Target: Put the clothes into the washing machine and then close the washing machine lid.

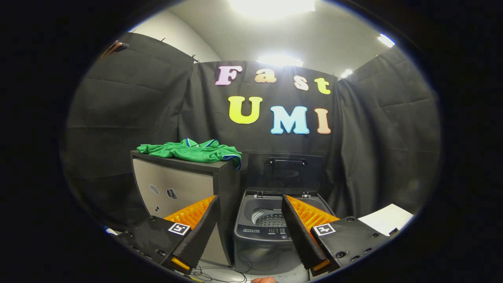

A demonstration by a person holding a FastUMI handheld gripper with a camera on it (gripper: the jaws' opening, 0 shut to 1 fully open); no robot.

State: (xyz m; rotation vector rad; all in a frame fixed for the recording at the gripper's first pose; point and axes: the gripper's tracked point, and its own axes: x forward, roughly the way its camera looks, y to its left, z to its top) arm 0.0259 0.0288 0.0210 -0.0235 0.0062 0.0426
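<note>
Claw (250, 198): lower middle of the frame, spread wide, nothing between the two fingers.
Left finger (198, 226): lower left of centre, slanting up and inward to its tip, ribbed inner pad facing the gap.
Right finger (302, 224): lower right of centre, mirroring the left and slanting up and inward, ribbed pad turned to the gap.
Finger mounts: dark blocks at the bottom of the frame, each carrying a square marker tag.
Hand (264, 280): a small sliver at the bottom centre edge, too little to tell its pose.

clothes (192, 151): green, blue-white trim | washing machine (271, 220): grey, lid (285, 171) black | cabinet (178, 188): beige front, black top
</note>
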